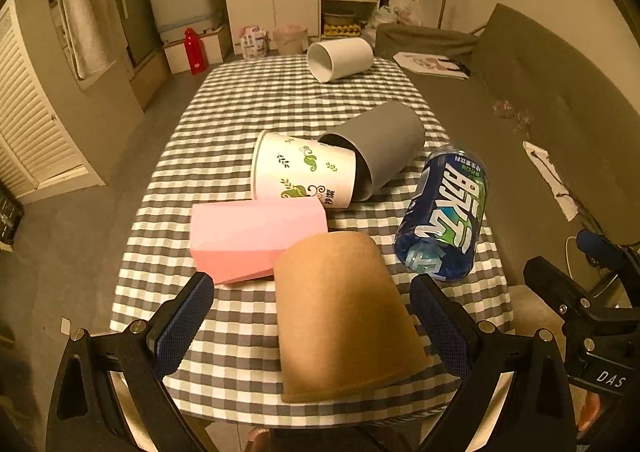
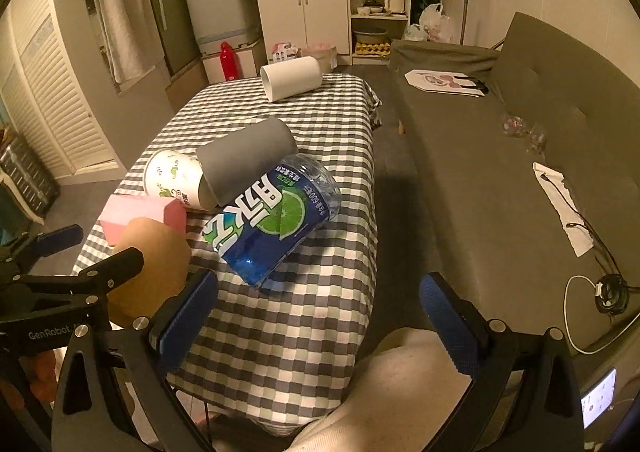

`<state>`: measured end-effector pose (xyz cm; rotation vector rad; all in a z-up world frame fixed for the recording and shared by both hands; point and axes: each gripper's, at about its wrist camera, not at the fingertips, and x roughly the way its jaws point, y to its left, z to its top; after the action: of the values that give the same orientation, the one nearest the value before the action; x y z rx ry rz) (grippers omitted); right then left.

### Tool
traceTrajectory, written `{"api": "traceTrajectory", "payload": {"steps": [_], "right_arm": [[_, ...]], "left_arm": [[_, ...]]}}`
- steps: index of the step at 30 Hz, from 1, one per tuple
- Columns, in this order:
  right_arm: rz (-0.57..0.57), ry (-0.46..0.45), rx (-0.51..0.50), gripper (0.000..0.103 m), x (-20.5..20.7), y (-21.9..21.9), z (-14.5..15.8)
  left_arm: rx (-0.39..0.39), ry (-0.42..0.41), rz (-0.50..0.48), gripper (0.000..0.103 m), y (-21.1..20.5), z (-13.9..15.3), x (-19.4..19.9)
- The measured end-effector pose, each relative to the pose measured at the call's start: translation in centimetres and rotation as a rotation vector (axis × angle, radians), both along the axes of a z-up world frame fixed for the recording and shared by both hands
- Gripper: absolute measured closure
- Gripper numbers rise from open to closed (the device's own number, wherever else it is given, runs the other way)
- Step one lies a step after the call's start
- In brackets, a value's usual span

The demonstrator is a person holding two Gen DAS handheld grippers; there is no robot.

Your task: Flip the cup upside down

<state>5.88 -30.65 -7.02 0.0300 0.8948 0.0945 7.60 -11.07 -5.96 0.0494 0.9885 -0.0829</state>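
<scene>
A brown paper cup (image 1: 340,316) stands upside down, rim on the checked tablecloth (image 1: 240,120), at the near edge. My left gripper (image 1: 312,324) is open, its blue-padded fingers (image 1: 184,324) on either side of the cup and apart from it. The cup also shows in the right wrist view (image 2: 156,256), partly behind the left gripper's arm. My right gripper (image 2: 316,320) is open and empty over the table's near right corner, and its arm shows in the left wrist view (image 1: 580,304).
A pink box (image 1: 252,240), a white leaf-printed paper cup (image 1: 304,176), a grey cup (image 1: 380,144) and a white cup (image 1: 340,58) lie on their sides. A blue bottle (image 1: 444,216) lies at the right. A grey sofa (image 2: 500,156) runs along the right.
</scene>
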Motion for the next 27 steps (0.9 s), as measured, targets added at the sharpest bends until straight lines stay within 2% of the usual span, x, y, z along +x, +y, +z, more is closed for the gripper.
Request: {"api": "traceTrajectory", "payload": {"steps": [5,8,13,20,23,27], "right_arm": [[-0.002,0.02,0.01,0.002,0.7,-0.1,-0.7],[-0.001,0.034,0.013,0.002,1.1,0.0,-1.2],[0.005,0.051,0.005,0.002,1.4,0.4,-1.7],[-0.009,0.046,-0.003,0.002,1.3,0.3,-1.3],[-0.012,0.044,-0.009,0.002,1.2,0.4,-1.1],[-0.015,0.034,-0.02,0.002,0.7,0.6,-0.7]], "left_arm": [[0.0,0.067,-0.014,0.002,-0.3,-1.5,1.1],[-0.051,0.105,-0.023,0.002,-0.2,-2.1,1.5],[-0.072,0.15,-0.054,0.003,-0.6,-2.5,2.3],[-0.143,0.288,-0.095,0.004,-0.4,-3.8,2.7],[-0.191,0.332,-0.109,0.02,-0.1,-4.0,2.2],[-0.155,0.295,-0.122,0.02,0.2,-3.2,1.5]]}}
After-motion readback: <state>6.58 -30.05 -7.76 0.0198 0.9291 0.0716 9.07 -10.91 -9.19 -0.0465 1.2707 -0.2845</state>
